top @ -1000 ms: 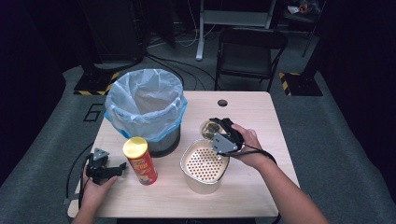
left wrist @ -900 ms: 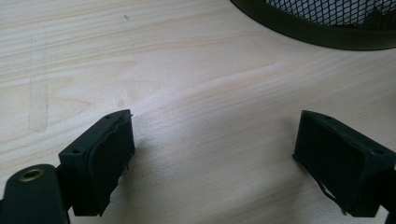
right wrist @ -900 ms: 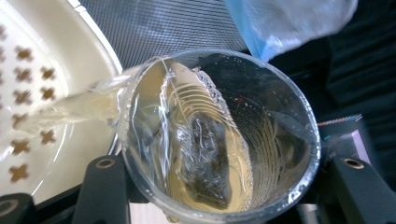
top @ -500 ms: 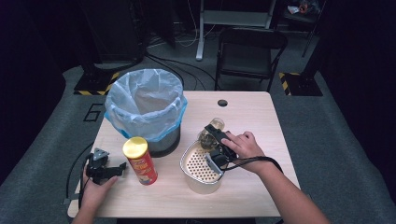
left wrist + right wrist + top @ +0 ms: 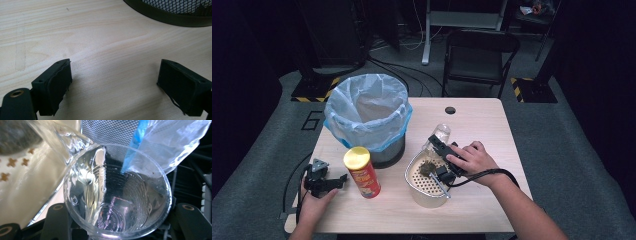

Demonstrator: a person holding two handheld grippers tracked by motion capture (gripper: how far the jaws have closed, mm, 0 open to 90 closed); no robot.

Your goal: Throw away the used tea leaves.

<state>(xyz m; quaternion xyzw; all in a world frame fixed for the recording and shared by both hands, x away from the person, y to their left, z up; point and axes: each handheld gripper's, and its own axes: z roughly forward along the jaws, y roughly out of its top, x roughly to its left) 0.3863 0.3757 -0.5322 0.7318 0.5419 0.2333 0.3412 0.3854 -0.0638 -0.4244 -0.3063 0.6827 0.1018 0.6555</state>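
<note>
Fingers [image 5: 58,218] of right gripper [image 5: 439,160] around tilted clear cup [image 5: 117,195] over strainer [image 5: 414,170]

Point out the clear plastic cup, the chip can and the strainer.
Clear plastic cup [image 5: 117,195], right gripper view, on its inner wall.
Chip can [image 5: 357,158], high view, on its yellow lid.
Strainer [image 5: 416,164], high view, on its metal rim.

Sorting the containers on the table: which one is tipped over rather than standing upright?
The clear plastic cup, held in the right gripper and tilted over the white strainer. The chips can and bin stand upright.
</note>
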